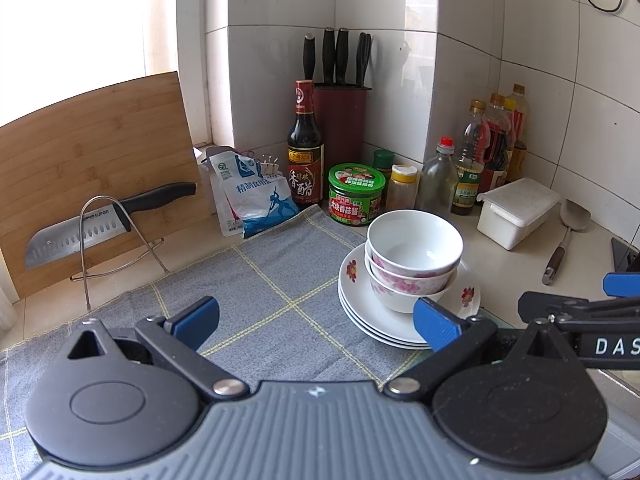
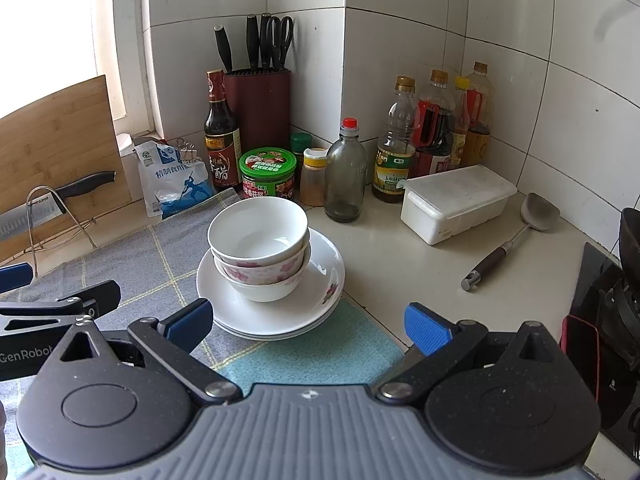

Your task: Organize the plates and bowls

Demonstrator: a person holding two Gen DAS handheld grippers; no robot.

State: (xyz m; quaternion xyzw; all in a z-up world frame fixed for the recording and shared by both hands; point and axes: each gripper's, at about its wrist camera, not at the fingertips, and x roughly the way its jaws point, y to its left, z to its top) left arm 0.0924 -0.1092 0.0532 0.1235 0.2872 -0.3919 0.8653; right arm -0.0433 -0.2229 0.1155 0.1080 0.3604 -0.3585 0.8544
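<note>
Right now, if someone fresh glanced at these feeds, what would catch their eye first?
The nested stack of three white ceramic bowls sitting on a pile of white floral plates, at the right edge of the grey checked cloth. Next, the steel-bladed black-handled knife resting in a wire rack against the bamboo cutting board on the left. Both hand-held grippers, left and right, hang open and empty before the stack.

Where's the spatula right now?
The spatula lies on the counter at the right of both views, just right of the white lidded box, near the tiled wall.
</note>
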